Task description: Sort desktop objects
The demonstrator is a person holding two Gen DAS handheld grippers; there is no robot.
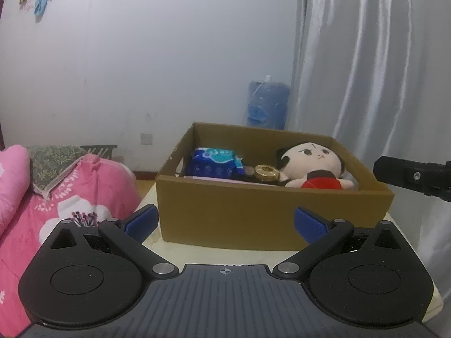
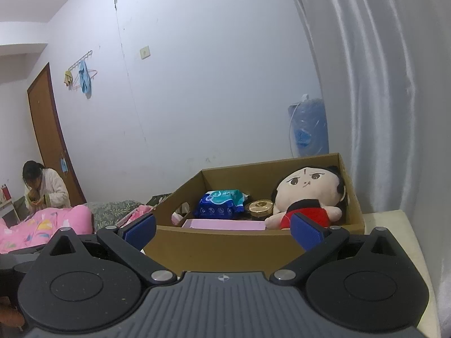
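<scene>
**Cardboard box and contents, desktop**

Where the pale table (image 1: 214,249) carries it, one open cardboard box (image 1: 253,211) stands upright, holding:
- plush doll (image 1: 313,166), red top, at the right end against the far wall;
- gold round lid (image 1: 266,172) on a dark jar, just left of the doll;
- blue tissue pack (image 1: 214,164), left of the jar;
- pink flat item (image 2: 222,224), along the near wall.

Left gripper (image 1: 225,222): blue pads spread wide, nothing between them, facing the box's near wall. Right gripper (image 2: 222,226): likewise spread wide and empty, before the near wall.

Surroundings: pink bedding (image 1: 56,205) left of the table; blue water bottle (image 1: 267,107) behind the box; grey curtain (image 1: 380,70) at right; a person (image 2: 42,188) beyond the bed.
</scene>
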